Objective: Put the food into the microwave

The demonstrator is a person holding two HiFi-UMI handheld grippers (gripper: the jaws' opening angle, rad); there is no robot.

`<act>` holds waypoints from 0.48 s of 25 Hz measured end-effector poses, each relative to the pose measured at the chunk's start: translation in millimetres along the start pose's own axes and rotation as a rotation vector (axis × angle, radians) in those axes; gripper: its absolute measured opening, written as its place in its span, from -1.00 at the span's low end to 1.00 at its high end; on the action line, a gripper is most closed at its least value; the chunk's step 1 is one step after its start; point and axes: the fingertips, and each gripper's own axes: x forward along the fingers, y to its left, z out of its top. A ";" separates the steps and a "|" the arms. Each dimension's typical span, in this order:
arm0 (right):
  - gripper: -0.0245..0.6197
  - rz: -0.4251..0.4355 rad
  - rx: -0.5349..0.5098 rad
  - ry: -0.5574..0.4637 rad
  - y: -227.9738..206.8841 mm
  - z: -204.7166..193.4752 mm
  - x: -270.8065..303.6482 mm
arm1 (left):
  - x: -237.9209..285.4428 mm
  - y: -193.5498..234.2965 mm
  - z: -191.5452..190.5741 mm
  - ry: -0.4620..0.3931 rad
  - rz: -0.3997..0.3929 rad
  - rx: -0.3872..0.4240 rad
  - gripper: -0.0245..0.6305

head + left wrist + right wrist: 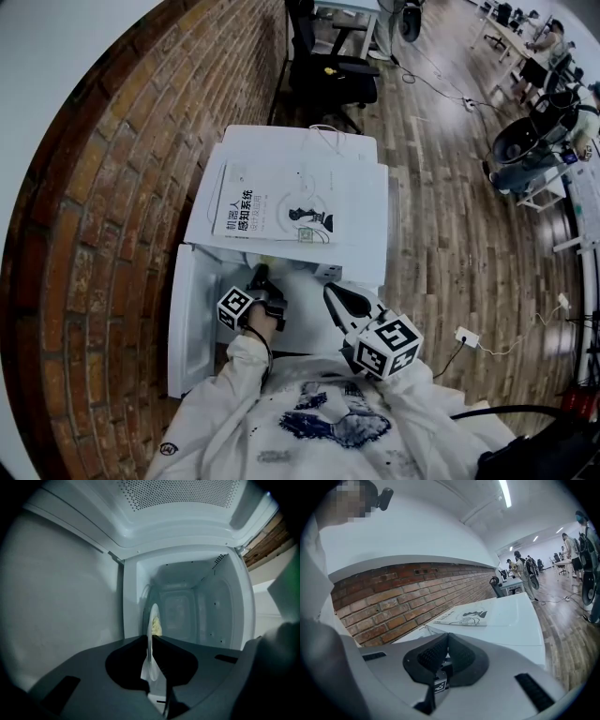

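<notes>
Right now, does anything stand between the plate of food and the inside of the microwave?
Nothing visible does. The door is open, and the cavity ahead of the plate, which the left tongs grip by its rim, looks bare.

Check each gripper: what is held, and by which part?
The left gripper clamps a plate of food by its rim, inside the microwave. The right gripper is shut on nothing.

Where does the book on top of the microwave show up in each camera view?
Head view: the book lies at centre, on the microwave.
Left gripper view: not in it.
Right gripper view: the book just right of centre.
Shared landmark: the brick wall.
</notes>
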 end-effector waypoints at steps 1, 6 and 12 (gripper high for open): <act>-0.88 0.001 0.000 0.000 0.3 -0.5 -0.2 | 0.2 -0.8 0.5 0.000 -0.003 0.007 -0.85; -0.88 0.004 0.004 -0.002 1.9 -1.9 -2.5 | -1.2 -6.1 -1.7 0.020 -0.010 0.025 -0.52; -0.88 0.009 0.010 -0.008 3.6 -3.1 -5.2 | -11.7 -7.4 -20.7 0.068 -0.024 0.007 -0.44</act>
